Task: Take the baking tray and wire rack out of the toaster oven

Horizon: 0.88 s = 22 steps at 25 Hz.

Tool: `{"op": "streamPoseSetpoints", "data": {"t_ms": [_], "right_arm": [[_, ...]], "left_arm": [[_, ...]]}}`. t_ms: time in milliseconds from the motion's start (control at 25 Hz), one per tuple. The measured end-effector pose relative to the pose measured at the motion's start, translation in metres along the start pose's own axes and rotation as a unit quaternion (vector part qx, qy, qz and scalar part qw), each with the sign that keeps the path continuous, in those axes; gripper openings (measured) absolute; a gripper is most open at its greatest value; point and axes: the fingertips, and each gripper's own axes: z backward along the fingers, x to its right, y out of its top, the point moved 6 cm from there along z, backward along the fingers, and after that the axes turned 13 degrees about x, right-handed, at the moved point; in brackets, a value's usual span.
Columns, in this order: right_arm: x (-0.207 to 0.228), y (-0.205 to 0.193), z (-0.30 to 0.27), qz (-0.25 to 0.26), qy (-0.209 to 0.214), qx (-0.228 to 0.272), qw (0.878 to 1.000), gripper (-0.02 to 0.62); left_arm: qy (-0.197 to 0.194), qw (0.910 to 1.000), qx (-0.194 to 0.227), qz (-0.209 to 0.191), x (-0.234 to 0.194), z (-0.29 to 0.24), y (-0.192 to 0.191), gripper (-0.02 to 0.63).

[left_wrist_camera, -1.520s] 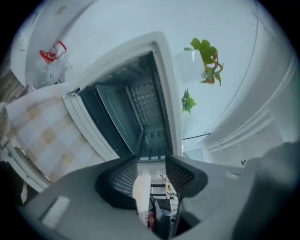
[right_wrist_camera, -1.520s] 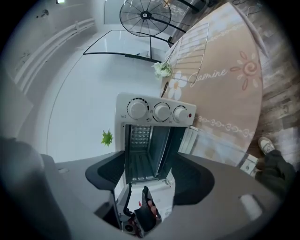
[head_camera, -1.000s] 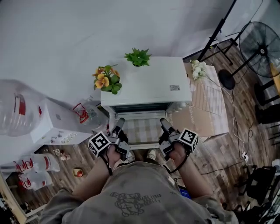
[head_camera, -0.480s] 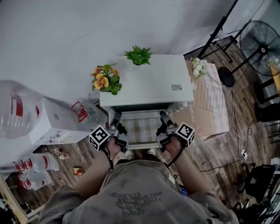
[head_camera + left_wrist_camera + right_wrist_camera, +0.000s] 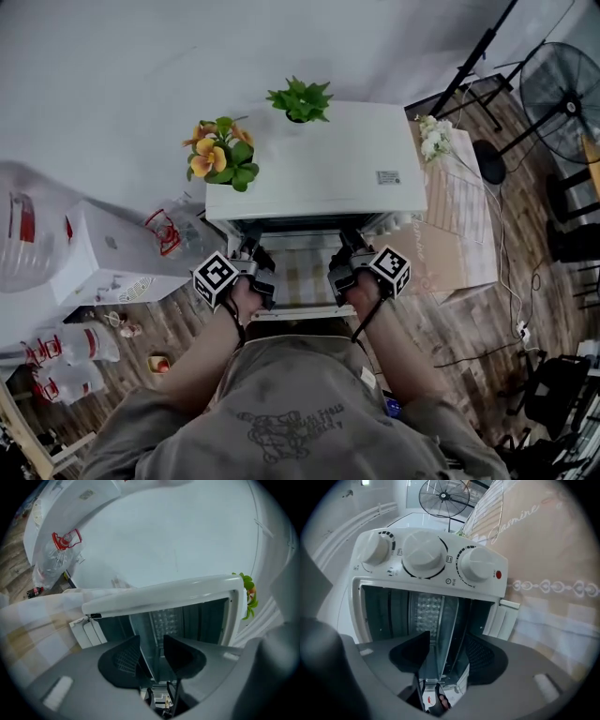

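Left gripper view: the left gripper (image 5: 152, 645), at lower centre, has its jaws narrowly apart astride the tray (image 5: 157, 630) edge inside the oven (image 5: 164, 595). The right gripper (image 5: 446, 643) stands likewise. Best to close both squarely on the rim together, then draw the tray out level. I cannot make out the rack separately.

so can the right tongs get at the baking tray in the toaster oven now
Likely yes: the white toaster oven stands open and the right tongs are apart at its mouth, with the edge of the shiny metal baking tray between them.
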Motion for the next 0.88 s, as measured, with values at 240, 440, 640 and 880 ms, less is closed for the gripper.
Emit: {"op": "streamPoseSetpoints", "data": {"t_ms": [240, 440, 640, 880], "right_arm": [[0.012, 0.004, -0.024, 0.007, 0.02, 0.01, 1.0, 0.255], [0.013, 0.007, -0.043, -0.013, 0.057, 0.035, 0.998, 0.221], [0.015, 0.007, -0.057, -0.02, 0.072, 0.052, 0.996, 0.239], [0.016, 0.002, -0.072, -0.036, 0.098, 0.073, 0.992, 0.219]], "left_arm": [[-0.02, 0.9998, 0.008, 0.001, -0.02, -0.017, -0.012, 0.158], [-0.037, 0.999, 0.021, 0.016, -0.028, -0.039, -0.014, 0.158], [-0.06, 0.9978, 0.027, 0.01, -0.03, -0.06, -0.016, 0.158], [-0.088, 0.9945, 0.05, 0.027, -0.032, -0.074, -0.014, 0.153]]}}
